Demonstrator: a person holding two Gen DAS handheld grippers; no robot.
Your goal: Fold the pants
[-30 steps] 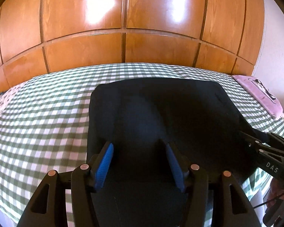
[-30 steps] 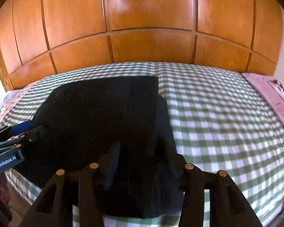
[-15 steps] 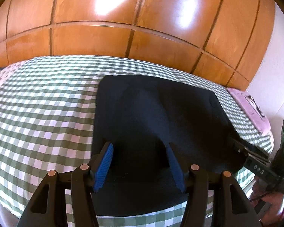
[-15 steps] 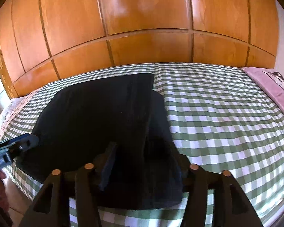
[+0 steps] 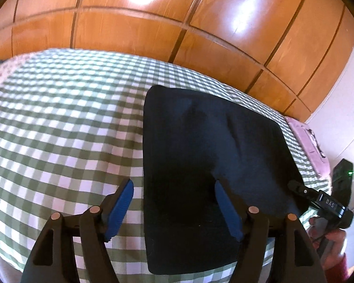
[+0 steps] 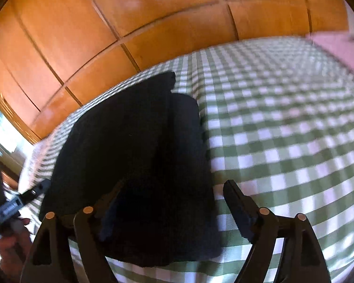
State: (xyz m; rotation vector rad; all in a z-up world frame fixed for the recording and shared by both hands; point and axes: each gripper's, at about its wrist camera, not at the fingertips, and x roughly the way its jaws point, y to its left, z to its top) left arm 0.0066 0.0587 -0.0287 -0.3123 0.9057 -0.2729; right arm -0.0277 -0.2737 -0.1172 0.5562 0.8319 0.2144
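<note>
The dark navy pants [image 5: 207, 165] lie folded into a flat rectangle on the green checked bed cover [image 5: 59, 129]. My left gripper [image 5: 173, 208] is open and empty above the pants' near left edge. In the right wrist view the pants [image 6: 139, 155] lie left of centre, with a lower layer sticking out on the right side. My right gripper [image 6: 174, 210] is open and empty over the pants' near right edge. Each gripper shows at the edge of the other's view: the right one [image 5: 318, 198], the left one [image 6: 23, 200].
A glossy wooden panelled wall [image 5: 177, 23] stands behind the bed. A pink pillow [image 5: 311, 146] lies at the bed's right end, also seen in the right wrist view [image 6: 337, 44]. The bed's near edge runs just under both grippers.
Both grippers have pulled back and apart from the pants: the left one swung left, the right one swung right. The pants lie as before.
</note>
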